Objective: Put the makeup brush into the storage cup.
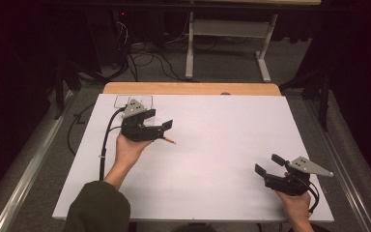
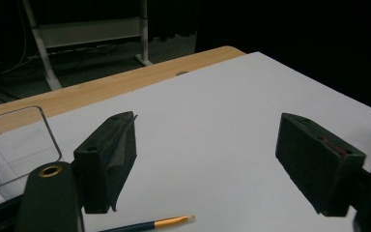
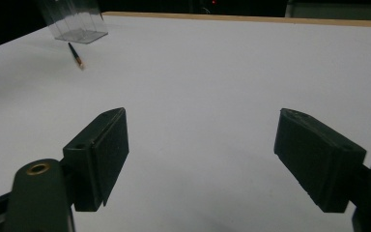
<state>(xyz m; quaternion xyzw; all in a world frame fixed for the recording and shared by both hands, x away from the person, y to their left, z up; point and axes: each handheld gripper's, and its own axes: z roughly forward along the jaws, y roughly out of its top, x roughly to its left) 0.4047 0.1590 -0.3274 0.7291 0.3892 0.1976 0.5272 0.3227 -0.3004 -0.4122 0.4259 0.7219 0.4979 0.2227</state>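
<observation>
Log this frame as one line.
left gripper: open, over pencil | right gripper: open, idle | clear box: far-left on table

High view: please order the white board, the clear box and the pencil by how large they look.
1. White board, by far the largest.
2. Clear box, partly hidden behind the left gripper.
3. Pencil; mostly hidden under that gripper, so its rank against the box is unsure.

Pencil: slim, dark shaft, gold ferrule, pale tip. Lies flat on white board, in far left quarter, well in from left edge, just near side of clear box at far left corner. Tip points toward right edge. Shaft end hidden under left gripper, whose wide-apart jaws hover above, not touching.
</observation>
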